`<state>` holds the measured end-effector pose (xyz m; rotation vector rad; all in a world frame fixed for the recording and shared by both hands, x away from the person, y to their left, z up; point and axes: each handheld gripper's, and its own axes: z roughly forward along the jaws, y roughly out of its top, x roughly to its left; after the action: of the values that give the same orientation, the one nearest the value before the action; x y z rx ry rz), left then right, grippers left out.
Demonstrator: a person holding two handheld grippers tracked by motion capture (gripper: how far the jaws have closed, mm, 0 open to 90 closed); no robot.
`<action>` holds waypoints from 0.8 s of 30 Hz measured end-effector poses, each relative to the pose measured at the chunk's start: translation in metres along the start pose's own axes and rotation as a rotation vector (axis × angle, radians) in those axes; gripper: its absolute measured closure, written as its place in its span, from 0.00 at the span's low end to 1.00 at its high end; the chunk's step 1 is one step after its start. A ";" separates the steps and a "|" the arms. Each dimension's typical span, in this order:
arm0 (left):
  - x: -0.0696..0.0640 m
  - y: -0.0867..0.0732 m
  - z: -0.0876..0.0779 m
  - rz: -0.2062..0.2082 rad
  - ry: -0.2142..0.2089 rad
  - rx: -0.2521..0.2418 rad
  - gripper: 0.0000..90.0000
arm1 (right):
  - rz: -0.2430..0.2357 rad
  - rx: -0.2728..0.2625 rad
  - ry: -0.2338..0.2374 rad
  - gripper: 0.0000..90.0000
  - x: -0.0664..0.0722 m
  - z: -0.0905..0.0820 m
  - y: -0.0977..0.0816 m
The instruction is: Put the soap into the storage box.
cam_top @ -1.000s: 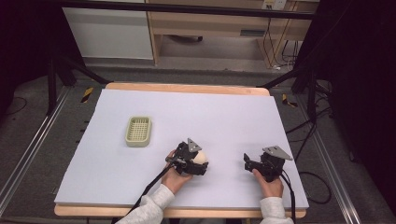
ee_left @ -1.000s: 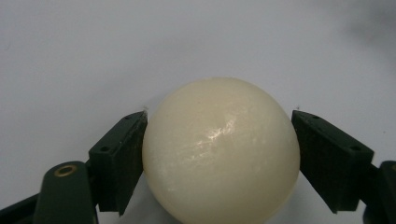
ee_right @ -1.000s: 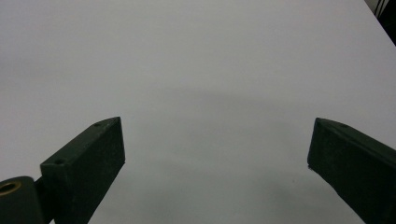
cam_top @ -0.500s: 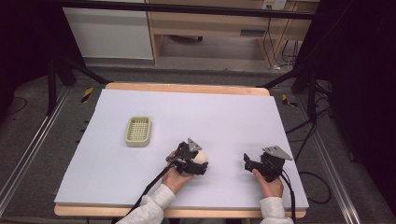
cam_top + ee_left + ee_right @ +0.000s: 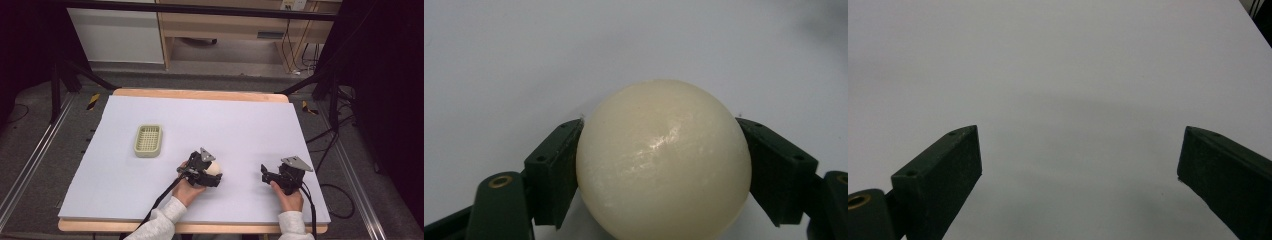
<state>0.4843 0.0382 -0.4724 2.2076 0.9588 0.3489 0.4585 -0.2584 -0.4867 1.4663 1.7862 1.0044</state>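
Note:
A cream-coloured ball [image 5: 663, 157] sits between the two black jaws of my left gripper [image 5: 659, 127], which press on its left and right sides. From above, the same ball [image 5: 215, 168] shows at the tip of the left gripper [image 5: 212, 172], low over the white table sheet near the front middle. My right gripper [image 5: 265, 175] rests near the front right of the sheet; its jaws stand wide apart with nothing between them [image 5: 1080, 150]. A pale green slotted tray [image 5: 148, 140] lies on the sheet, left of the ball and apart from it.
The white sheet [image 5: 240, 120] covers a wooden table whose edge [image 5: 200, 94] shows at the back. Black frame legs, floor rails and cables surround the table. A black cable trails from each gripper toward the front edge.

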 end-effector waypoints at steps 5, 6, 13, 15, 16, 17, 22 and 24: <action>0.005 0.002 -0.012 -0.002 -0.004 -0.024 0.25 | 0.001 0.001 0.001 0.05 0.000 0.000 0.000; 0.005 0.002 -0.012 -0.002 -0.004 -0.024 0.25 | 0.001 0.001 0.001 0.05 0.000 0.000 0.000; 0.015 0.002 -0.032 0.004 0.001 -0.038 0.25 | 0.001 0.002 0.000 0.05 0.000 0.000 0.000; 0.018 0.002 -0.037 0.004 0.004 -0.040 0.25 | 0.001 0.002 0.000 0.05 0.000 0.000 0.000; 0.020 0.001 -0.040 0.006 0.010 -0.041 0.25 | 0.001 0.002 -0.001 0.05 0.000 0.000 0.000; 0.020 0.001 -0.040 0.006 0.010 -0.041 0.25 | 0.001 0.001 -0.001 0.05 0.000 0.000 0.000; 0.032 -0.001 -0.053 0.003 0.022 -0.044 0.25 | 0.000 0.002 -0.002 0.05 0.000 0.000 0.000; 0.037 -0.002 -0.059 -0.006 0.025 -0.048 0.25 | 0.001 0.002 -0.001 0.05 0.000 0.000 0.000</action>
<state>0.4804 0.0949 -0.4325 2.1614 0.9611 0.3936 0.4587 -0.2583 -0.4867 1.4688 1.7866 1.0019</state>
